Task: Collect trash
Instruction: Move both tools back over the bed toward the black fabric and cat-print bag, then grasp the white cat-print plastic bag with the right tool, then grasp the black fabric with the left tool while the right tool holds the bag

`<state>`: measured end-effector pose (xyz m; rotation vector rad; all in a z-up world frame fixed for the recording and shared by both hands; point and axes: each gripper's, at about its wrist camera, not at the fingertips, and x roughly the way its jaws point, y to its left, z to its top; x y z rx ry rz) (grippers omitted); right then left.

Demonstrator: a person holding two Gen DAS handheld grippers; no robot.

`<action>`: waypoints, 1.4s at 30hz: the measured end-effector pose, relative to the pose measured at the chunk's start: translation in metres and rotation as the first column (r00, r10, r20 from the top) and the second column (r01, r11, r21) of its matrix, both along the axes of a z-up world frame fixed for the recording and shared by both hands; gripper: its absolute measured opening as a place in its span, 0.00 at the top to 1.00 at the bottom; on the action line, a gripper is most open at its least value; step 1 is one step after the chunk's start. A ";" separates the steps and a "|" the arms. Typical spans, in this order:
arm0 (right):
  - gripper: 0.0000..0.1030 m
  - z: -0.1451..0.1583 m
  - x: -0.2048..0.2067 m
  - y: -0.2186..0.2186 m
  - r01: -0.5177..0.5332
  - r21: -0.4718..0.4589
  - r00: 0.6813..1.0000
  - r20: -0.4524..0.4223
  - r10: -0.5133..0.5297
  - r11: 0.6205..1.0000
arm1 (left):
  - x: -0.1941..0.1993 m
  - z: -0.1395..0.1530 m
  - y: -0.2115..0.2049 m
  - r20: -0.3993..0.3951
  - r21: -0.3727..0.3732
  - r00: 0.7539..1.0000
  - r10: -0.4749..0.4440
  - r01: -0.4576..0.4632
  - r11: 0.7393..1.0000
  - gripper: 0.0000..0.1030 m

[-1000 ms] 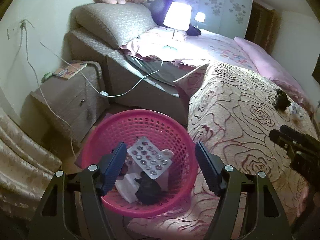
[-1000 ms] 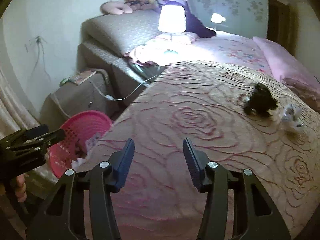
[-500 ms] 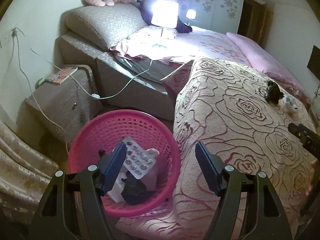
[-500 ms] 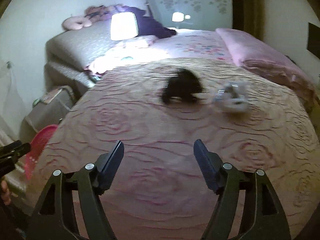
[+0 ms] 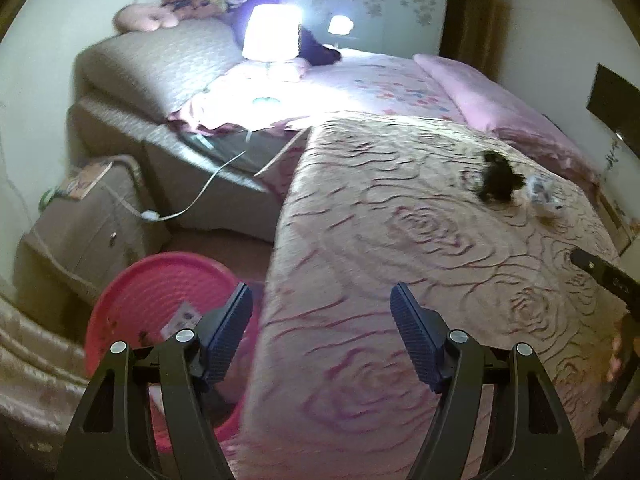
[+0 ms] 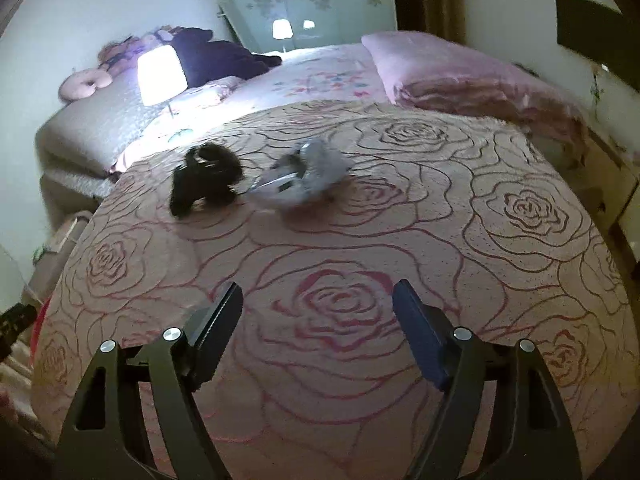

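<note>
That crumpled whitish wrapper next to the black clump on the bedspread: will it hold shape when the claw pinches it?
Probably not. The crumpled wrapper looks thin and creased, so it should crush and weigh little. It may slide on the rose bedspread if nudged. Blur hides finer detail.

I count two pieces of trash on my bedspread (image 6: 400,240): one black clump (image 6: 206,178) and one grey-white crumpled wrapper (image 6: 304,176). One pink basket (image 5: 160,280), one lit lamp (image 5: 270,32), one bedside cabinet (image 5: 88,220).

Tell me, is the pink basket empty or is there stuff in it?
Not empty. The pink basket on the floor beside the bed already holds a pale flat piece and some dark bits; blur hides what they are.
</note>
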<state>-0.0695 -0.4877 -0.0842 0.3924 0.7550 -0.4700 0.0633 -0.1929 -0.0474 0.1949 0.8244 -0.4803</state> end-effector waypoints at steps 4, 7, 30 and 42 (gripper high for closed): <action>0.17 0.007 0.016 -0.010 0.009 -0.019 1.000 0.003 -0.009 1.000 | -0.001 0.004 -0.029 0.019 0.015 0.999 -0.045 0.045 0.999 0.33; 0.15 0.014 0.029 -0.014 -0.005 -0.013 1.000 0.024 0.005 1.000 | 0.003 0.008 -0.047 0.026 0.011 0.997 -0.068 0.068 0.998 0.33; 0.53 0.002 0.073 -0.030 -0.040 -0.006 0.999 -0.020 0.040 0.999 | 0.027 0.007 -0.151 0.029 0.004 0.971 -0.236 0.236 0.972 0.33; 0.54 -0.004 0.028 -0.035 -0.017 0.028 1.000 0.014 0.016 0.999 | 0.045 -0.011 -0.217 -0.047 -0.011 0.940 -0.338 0.338 0.941 0.33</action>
